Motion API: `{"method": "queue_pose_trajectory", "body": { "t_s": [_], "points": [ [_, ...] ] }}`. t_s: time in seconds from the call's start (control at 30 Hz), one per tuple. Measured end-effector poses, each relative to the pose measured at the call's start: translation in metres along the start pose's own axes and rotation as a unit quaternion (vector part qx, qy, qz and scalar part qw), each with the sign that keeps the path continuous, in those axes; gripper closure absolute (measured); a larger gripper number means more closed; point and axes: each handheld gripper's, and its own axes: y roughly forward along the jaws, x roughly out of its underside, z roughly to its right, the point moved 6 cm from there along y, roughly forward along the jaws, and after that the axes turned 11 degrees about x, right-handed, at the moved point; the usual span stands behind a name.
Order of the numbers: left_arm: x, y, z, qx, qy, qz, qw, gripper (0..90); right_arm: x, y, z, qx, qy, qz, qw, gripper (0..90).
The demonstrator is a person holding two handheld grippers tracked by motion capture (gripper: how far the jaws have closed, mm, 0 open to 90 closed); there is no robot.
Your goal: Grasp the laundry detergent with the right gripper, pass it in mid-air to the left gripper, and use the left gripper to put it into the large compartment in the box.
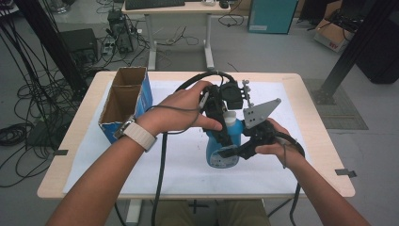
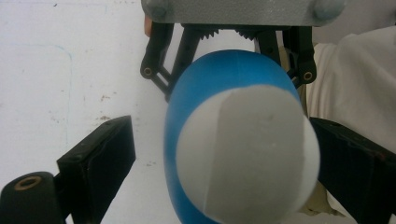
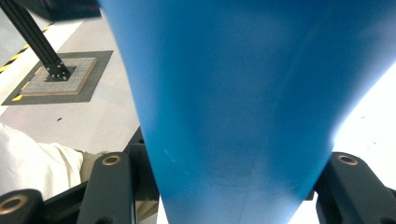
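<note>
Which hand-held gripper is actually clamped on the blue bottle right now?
The right hand-held gripper: its jaws press the blue bottle low on its body. The left hand-held gripper stands open around the white cap.

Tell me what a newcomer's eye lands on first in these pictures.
First comes the blue bottle with its white cap, upright at the middle of the white-covered table. The left gripper comes down around its top, while the right gripper meets its body. At far left stands an open cardboard box.

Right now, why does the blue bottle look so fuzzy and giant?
In the right gripper view the blue bottle sits so close that it goes soft, with white glare at the right edge. In the left gripper view its white cap is blurred too. The high view shows it small and sharper.
</note>
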Motion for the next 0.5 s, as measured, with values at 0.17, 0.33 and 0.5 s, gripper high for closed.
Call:
{"method": "queue_pose_trajectory", "body": {
  "t_s": [0.17,0.33,0.5],
  "points": [
    [0.0000,0.0018,-0.0008,0.005,0.003,-0.002,1.0000,15.1,0.0003,-0.0007,-0.0002,-0.001,-0.002,0.001,1.0000,43.1],
    [0.0003,0.0024,-0.0013,0.007,0.006,-0.004,0.9999,19.2,0.0009,-0.0005,-0.0007,-0.002,-0.002,0.000,1.0000,43.2],
    [-0.0006,0.0044,-0.0005,0.008,0.006,-0.003,0.9999,23.4,0.0008,-0.0001,-0.0020,-0.004,-0.003,0.000,1.0000,43.2]
  ]
}}
